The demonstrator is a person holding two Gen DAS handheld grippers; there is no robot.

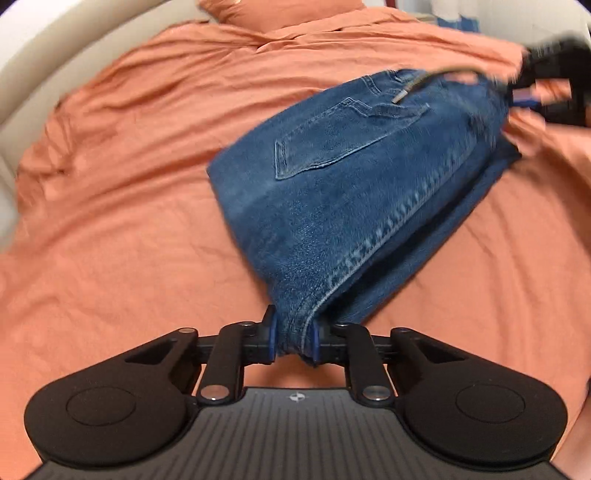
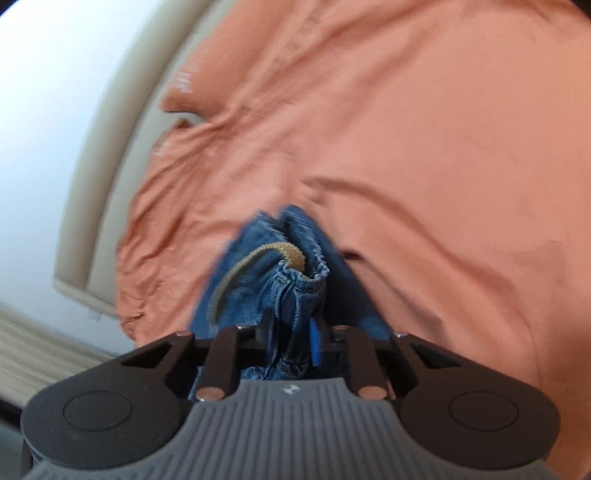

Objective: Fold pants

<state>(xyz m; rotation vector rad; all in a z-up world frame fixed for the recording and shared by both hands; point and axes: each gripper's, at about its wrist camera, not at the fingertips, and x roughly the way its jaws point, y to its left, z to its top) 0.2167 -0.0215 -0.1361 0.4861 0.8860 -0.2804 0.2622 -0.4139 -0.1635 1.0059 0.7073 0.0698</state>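
Blue denim jeans (image 1: 354, 177) are folded into a thick bundle, back pocket up, and hang stretched between my two grippers over the orange bedsheet (image 1: 129, 184). My left gripper (image 1: 293, 338) is shut on the near seam end of the jeans. My right gripper (image 1: 517, 96) shows blurred at the upper right of the left wrist view, holding the far end. In the right wrist view my right gripper (image 2: 291, 339) is shut on a bunched fold of the jeans (image 2: 295, 280) with a tan drawstring (image 2: 255, 258) looped over it.
An orange pillow (image 1: 280, 11) lies at the head of the bed. A beige bed frame (image 1: 33, 74) curves along the left, and it also shows in the right wrist view (image 2: 110, 147). Blue items (image 1: 458, 22) sit beyond the bed at the upper right.
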